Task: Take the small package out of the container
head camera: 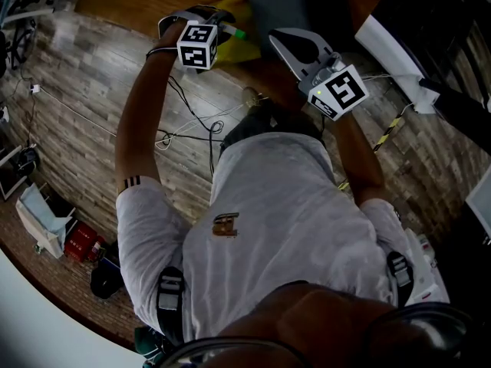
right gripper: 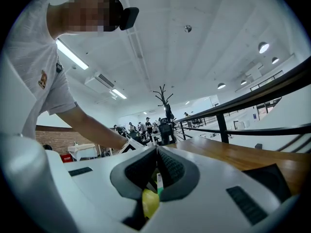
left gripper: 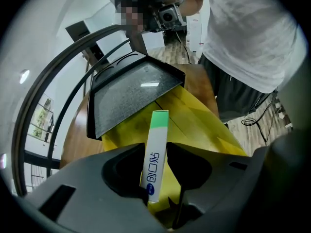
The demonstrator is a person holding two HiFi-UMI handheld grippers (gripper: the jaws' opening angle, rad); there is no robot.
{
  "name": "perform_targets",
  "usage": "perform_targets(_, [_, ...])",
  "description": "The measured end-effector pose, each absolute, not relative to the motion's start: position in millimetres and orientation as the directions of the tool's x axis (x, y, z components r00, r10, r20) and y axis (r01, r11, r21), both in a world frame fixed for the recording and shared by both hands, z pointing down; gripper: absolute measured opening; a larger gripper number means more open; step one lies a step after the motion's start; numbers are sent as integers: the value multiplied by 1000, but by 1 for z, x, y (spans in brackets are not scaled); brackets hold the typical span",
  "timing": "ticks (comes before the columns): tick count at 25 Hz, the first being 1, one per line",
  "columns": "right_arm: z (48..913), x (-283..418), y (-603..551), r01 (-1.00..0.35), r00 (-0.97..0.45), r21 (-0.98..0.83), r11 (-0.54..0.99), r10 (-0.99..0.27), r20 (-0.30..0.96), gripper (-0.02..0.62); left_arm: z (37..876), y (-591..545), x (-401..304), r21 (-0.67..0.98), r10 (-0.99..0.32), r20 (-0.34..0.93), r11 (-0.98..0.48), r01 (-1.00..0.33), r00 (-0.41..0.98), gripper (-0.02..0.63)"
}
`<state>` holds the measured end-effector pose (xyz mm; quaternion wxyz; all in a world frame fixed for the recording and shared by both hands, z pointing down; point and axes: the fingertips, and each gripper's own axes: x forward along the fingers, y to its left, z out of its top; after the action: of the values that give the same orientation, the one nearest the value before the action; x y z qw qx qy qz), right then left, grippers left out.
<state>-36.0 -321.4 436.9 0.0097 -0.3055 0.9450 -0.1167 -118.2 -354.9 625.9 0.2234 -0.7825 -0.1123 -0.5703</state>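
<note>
Jaws of the left gripper (left gripper: 155, 147) are clamped on the small package (left gripper: 156, 152), close to the yellow bag (left gripper: 197, 123). The right gripper (right gripper: 156, 149) has its jaws pressed together.

- A dark panel (left gripper: 131, 96) overhangs the yellow bag (left gripper: 204, 123) on its left and far side.
- The bag's right side, toward the person (left gripper: 252, 33), lies uncovered.
</note>
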Motion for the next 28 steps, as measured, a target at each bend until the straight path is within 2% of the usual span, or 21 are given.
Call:
perform_targets(3, [440, -38, -321, -574, -814, -229, 786, -578, 55, 31, 626, -357, -118, -236, -92, 938, -875, 423, 335, 123])
perform_targets(7, [440, -40, -320, -567, -819, -230, 791, -571, 54, 31, 621, -355, -117, -252, -105, 927, -884, 393, 359, 112])
perform_targets(10, [438, -43, -319, -562, -822, -228, 795, -567, 51, 31, 608, -357, -117, -280, -133, 902, -904, 321, 412, 110])
perform_targets(21, [415, -55, -311, -531, -843, -196, 824, -537, 23, 31, 523, -363, -121, -354, -333, 685, -930, -104, 648, 109])
perform_targets(28, [399, -63, -297, -508, -854, -197, 839, -520, -8, 31, 450, -349, -129, -235, -504, 378, -863, -446, 776, 109])
